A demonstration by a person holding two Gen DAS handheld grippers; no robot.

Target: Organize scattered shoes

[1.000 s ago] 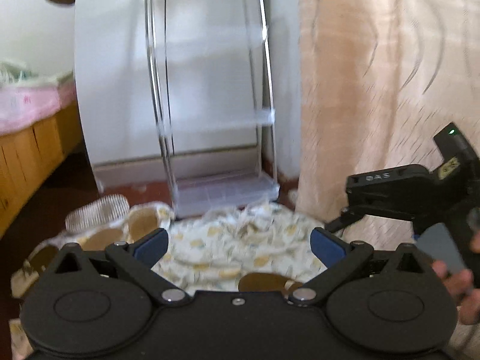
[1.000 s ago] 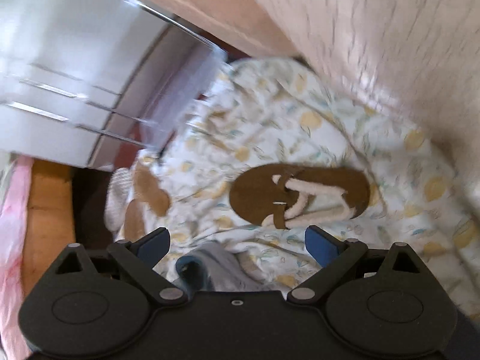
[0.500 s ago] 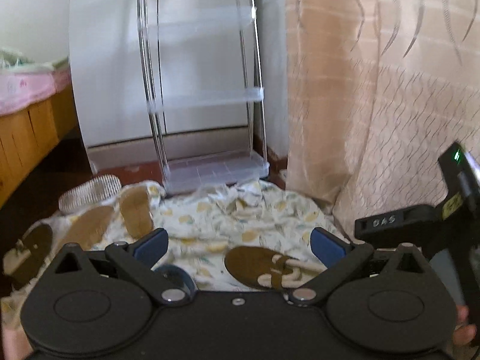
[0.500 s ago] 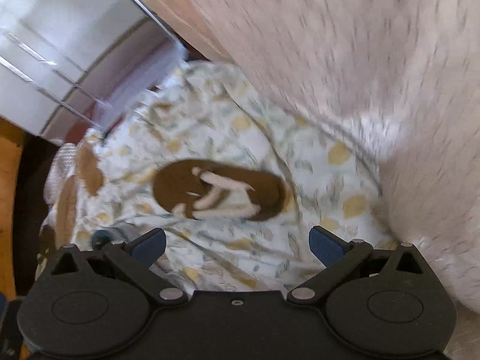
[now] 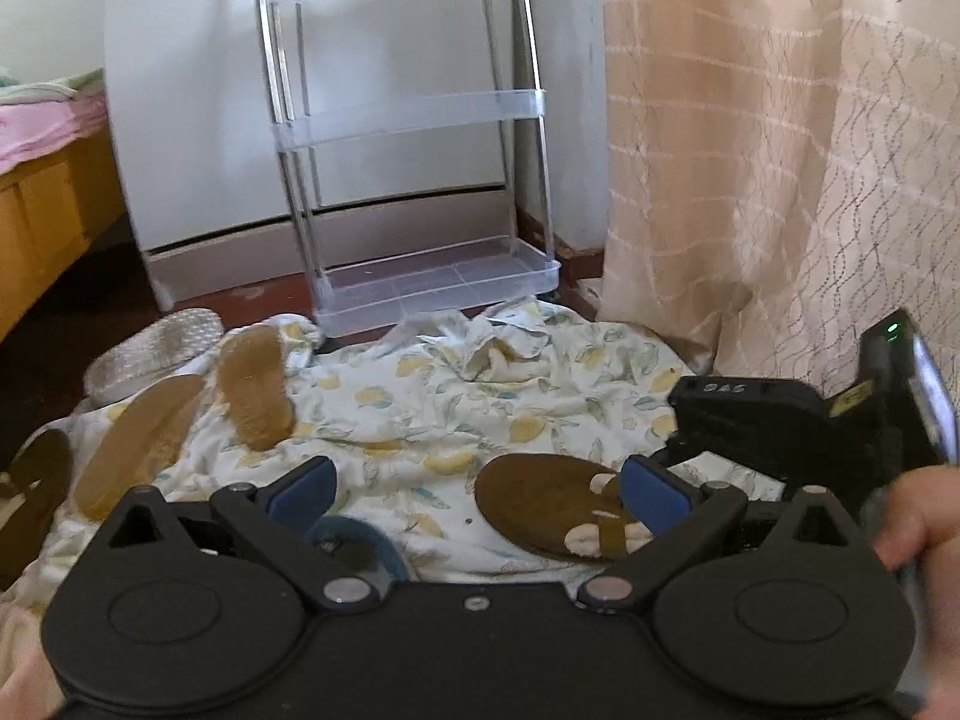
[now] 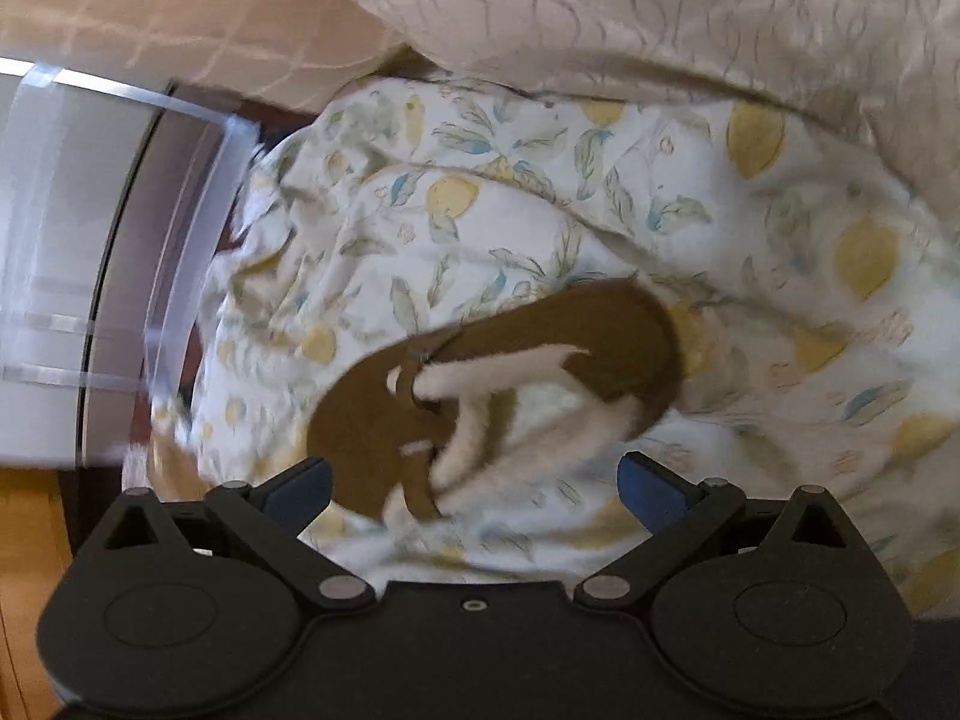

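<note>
Rumpled lemon-print sheet (image 6: 510,192) under flat brown sandal (image 6: 504,384), straps seemingly fuzzy.

The left black two-finger gripper with blue pads (image 5: 477,489) is held low and roughly level, its jaws spread wide apart with nothing between them; one blue pad (image 5: 303,489) sits at the left and the other at the right of the gap. The right black two-finger gripper with blue pads (image 6: 474,489) is pitched downward and rolled to one side, jaws likewise spread wide and gripping nothing. In the left wrist view the right gripper's black body shows at the right edge with a green light lit on it, held just ahead of and beside the left one. The person's bare right hand (image 5: 915,525) wraps its handle, fingers curled round it.
</note>
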